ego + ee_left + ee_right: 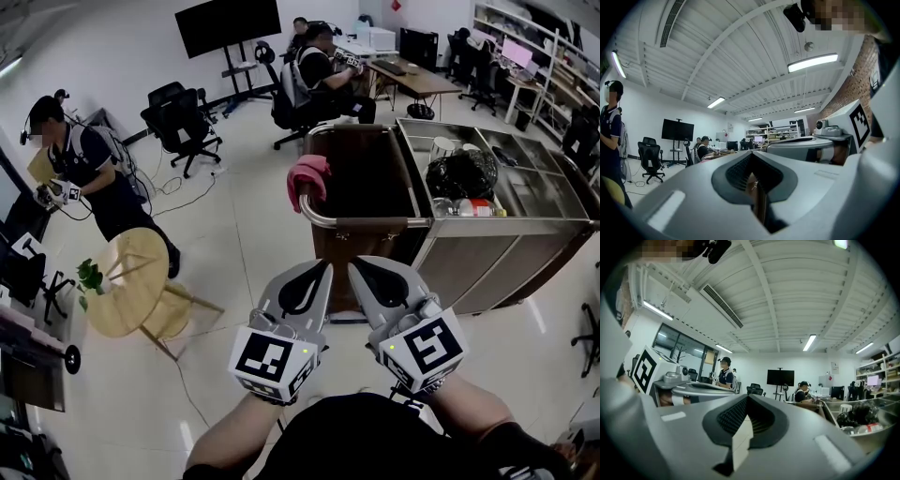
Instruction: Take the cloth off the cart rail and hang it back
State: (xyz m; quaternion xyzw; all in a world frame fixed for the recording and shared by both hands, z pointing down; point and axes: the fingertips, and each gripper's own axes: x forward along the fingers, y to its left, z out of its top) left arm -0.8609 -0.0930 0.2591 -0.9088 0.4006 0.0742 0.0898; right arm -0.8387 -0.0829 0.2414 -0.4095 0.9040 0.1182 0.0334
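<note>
A pink cloth (307,176) is draped over the left corner of the cart's metal rail (366,223), bunched and hanging down the near side. Both grippers sit low in the head view, side by side, tips aimed up at the rail and well short of the cloth. My left gripper (322,266) is shut with nothing in it. My right gripper (357,266) is shut and empty too. In the left gripper view the jaws of the left gripper (752,157) meet along one seam. The right gripper view shows the right gripper (747,397) the same way.
The steel cart (525,225) holds a black bag (461,173) and small containers. A round wooden table (131,281) with a small plant (91,277) stands at left. A person (84,169) stands beyond it. Office chairs (178,122) and seated people (323,70) fill the back.
</note>
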